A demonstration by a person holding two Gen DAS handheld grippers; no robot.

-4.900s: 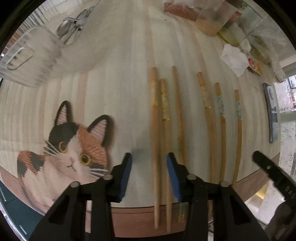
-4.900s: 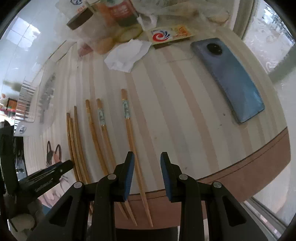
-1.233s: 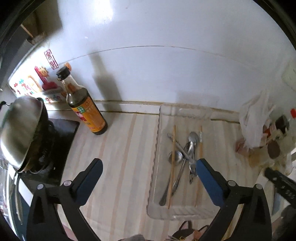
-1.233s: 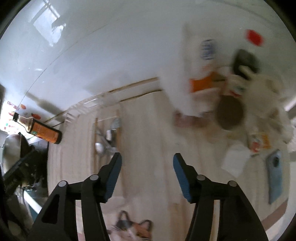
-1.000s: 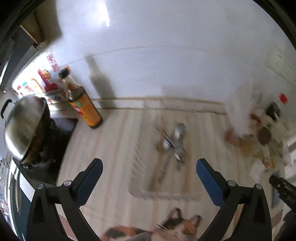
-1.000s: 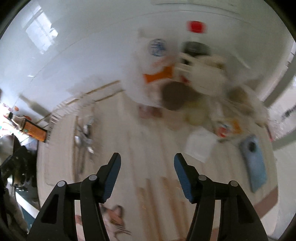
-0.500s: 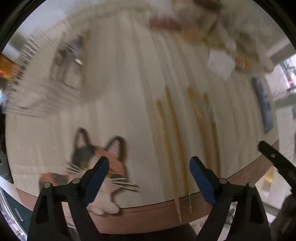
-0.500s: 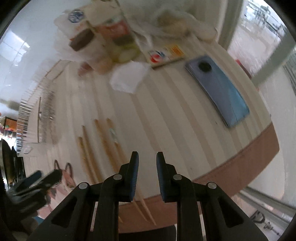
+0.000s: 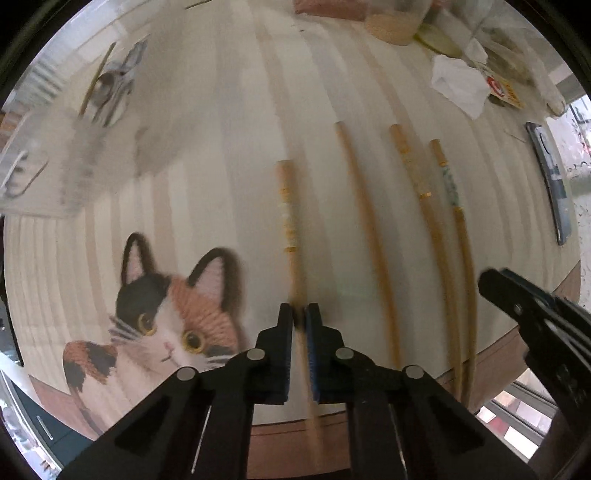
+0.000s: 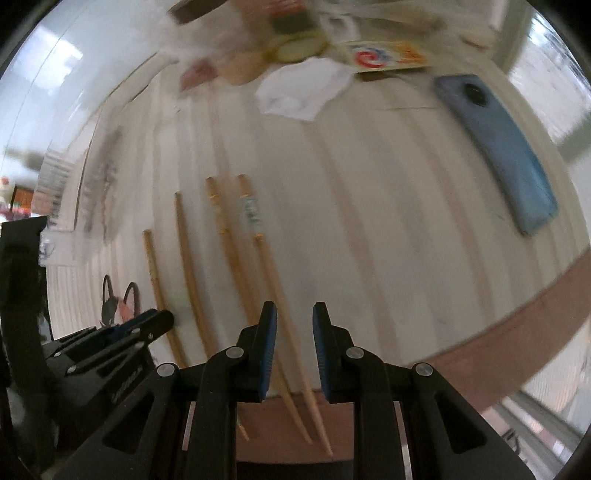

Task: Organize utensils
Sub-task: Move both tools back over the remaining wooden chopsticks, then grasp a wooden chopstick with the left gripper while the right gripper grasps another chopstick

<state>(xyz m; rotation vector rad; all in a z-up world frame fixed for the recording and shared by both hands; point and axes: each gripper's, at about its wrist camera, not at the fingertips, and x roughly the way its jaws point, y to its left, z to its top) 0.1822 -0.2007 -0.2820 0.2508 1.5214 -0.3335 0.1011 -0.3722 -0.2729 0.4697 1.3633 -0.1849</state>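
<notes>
While four chopsticks are lying on the table [image 9: 221, 166], the left gripper [image 9: 299, 314] is clamping the leftmost chopstick [image 9: 290, 221]; the right gripper [image 10: 294, 317] is standing partly open over the rightmost chopstick [image 10: 266, 258], not touching it.

The clear tray [image 9: 55, 147] at the far left of the striped table [image 9: 221, 110] is smeared by motion, so the spoons [image 9: 114, 79] in it show only as grey streaks; the right wrist view blurs it more. The jars and packets [image 10: 280, 33] at the table's far end are blurred and cut by the frame. The leftmost chopstick [image 9: 290, 221] disappears between the left gripper [image 9: 299, 317] pads, its lower stretch a blur, and the phone [image 9: 552, 181] is cropped.
</notes>
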